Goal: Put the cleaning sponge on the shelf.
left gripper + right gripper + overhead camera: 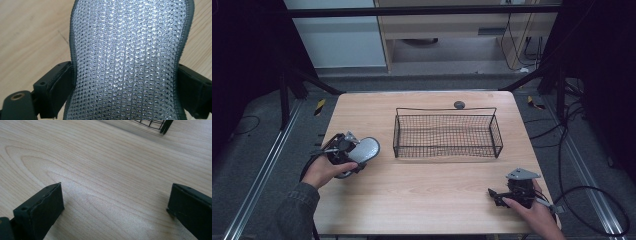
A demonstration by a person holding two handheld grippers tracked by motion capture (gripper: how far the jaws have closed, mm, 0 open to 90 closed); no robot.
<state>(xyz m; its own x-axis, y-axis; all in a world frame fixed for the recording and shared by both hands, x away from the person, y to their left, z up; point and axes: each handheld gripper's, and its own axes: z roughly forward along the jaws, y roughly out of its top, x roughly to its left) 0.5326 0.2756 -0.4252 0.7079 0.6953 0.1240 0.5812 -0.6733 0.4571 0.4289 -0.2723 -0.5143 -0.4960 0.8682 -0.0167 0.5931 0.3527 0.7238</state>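
A silvery mesh insole (368, 148) with a dark grey edge is lifted a little off the wooden table (427, 190) at its left side. My left gripper (354, 154) is shut on it. In the left gripper view both black jaws press on the narrow waist of the insole (130, 45), which runs up between them through my left gripper (125, 77). My right gripper (493, 194) rests low near the front right corner, held by a hand. In its own view my right gripper (115, 202) is open, with bare wood between the jaws.
A black wire basket (446, 109) stands at the table's middle back, with nothing in it; one corner of the basket (163, 126) shows in the right gripper view. A small dark round knob (459, 104) sits behind it. Cables lie on the floor at right.
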